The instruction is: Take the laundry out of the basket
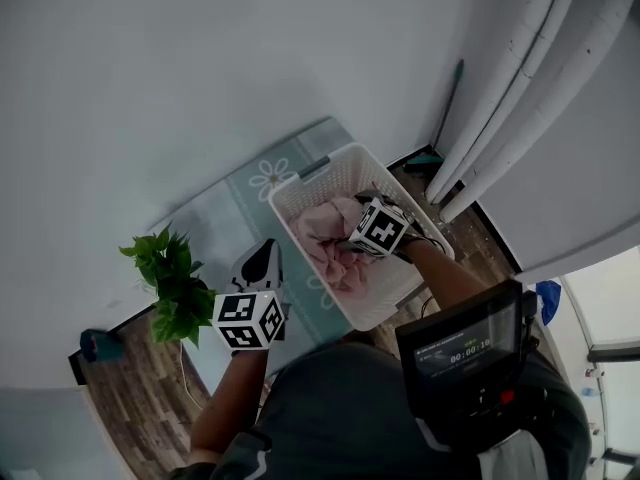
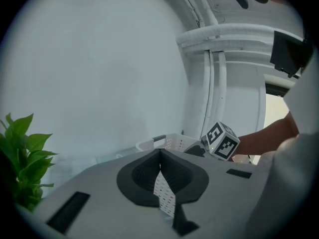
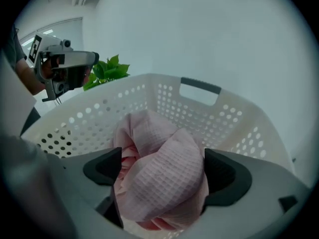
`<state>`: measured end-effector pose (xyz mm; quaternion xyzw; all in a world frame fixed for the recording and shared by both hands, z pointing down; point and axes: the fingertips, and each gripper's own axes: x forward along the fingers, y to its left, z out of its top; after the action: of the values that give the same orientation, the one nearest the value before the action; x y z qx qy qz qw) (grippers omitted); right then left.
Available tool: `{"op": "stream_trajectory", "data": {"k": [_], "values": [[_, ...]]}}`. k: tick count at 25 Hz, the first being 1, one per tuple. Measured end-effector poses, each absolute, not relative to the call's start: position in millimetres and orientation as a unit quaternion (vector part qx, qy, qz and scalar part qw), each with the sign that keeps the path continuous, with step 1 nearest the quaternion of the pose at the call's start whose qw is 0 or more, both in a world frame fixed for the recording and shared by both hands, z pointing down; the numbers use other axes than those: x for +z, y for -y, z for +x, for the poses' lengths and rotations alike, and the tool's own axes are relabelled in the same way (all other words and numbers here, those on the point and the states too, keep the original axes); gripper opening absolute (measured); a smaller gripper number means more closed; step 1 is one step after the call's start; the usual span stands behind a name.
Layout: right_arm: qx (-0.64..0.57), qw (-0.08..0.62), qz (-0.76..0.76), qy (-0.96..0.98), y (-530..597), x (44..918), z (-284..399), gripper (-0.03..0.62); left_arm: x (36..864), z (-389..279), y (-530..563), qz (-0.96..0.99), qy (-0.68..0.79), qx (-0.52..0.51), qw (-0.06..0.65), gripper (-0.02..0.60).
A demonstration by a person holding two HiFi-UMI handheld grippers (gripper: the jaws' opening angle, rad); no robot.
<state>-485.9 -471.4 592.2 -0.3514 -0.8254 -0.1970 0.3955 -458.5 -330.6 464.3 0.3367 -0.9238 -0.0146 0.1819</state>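
Pink waffle-weave cloth (image 3: 149,133) makes up the laundry, and it lies bunched in loose folds inside the white laundry basket (image 1: 300,183). It looks light, soft and limp. It should crush easily under the pads and trail when it is lifted, and it seems neither slippery nor fragile. The raised hump in the middle of the basket looks like the best place to take hold, pinching a thick fold, not a single edge.

The left gripper (image 2: 160,156) hovers outside the basket, off its left side over a floor mat (image 1: 225,218). Its jaws are closed together on nothing. The right gripper (image 3: 162,171) is down inside the basket with its jaws spread wide. The hump of cloth bulges up between them and fills the gap. The pads flank it and do not appear to be clamped on it, so I judge nothing is gripped yet.

A leafy green plant (image 1: 170,283) stands well to the left of the basket. The basket itself is perforated plastic with a dark handle (image 3: 200,85) on its far rim. It holds only the pink cloth heap, and a redder fold shows underneath at the near side. All of the laundry is inside the basket, and none lies on the mat beside it.
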Motion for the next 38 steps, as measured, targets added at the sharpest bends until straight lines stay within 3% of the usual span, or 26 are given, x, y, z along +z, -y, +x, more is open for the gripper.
{"op": "stream_trajectory", "data": {"k": [18,38], "values": [[-0.285,0.502,-0.378,0.723,468,695,-507,0.489,488,-465,309,0.304,0.929,-0.012,0.212,0.008],[-0.300,0.510,-0.375,0.714,466,710,-512,0.487,494,-464,296,0.302,0.927,-0.017,0.223,0.008]]}}
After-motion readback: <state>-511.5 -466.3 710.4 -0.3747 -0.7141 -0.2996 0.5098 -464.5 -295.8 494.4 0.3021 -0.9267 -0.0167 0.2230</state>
